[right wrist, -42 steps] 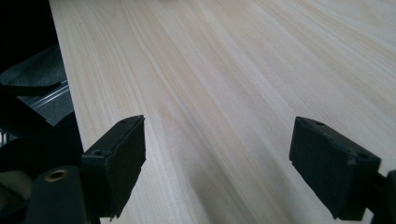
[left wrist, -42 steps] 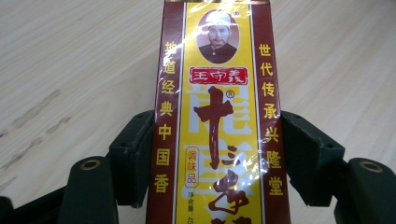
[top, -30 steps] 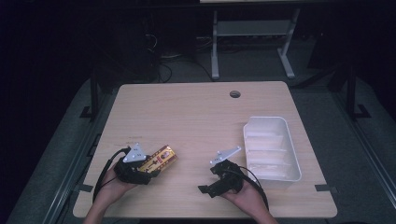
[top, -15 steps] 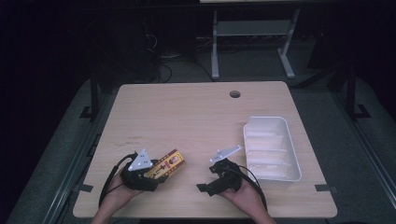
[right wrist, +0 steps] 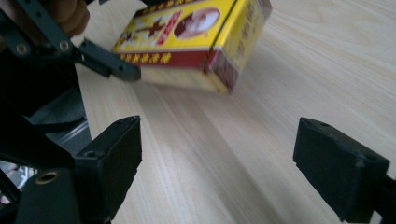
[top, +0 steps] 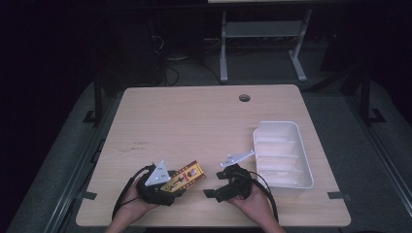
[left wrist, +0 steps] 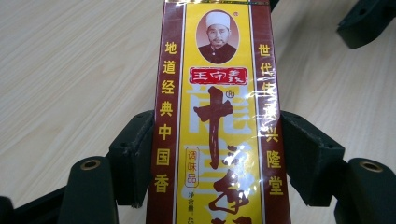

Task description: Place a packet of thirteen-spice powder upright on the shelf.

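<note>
Since the earlier frame the left gripper (top: 167,187) has carried the yellow-and-maroon printed cardboard box (top: 183,176) rightward along the near edge of the pale wooden table (top: 194,121). Its jaws are clamped on the box's long sides, the box tilted just above the tabletop. Just beside it, the right gripper (top: 216,187) stays put, jaws apart and empty. Farther right: a white rectangular plastic tray (top: 282,153).
</note>
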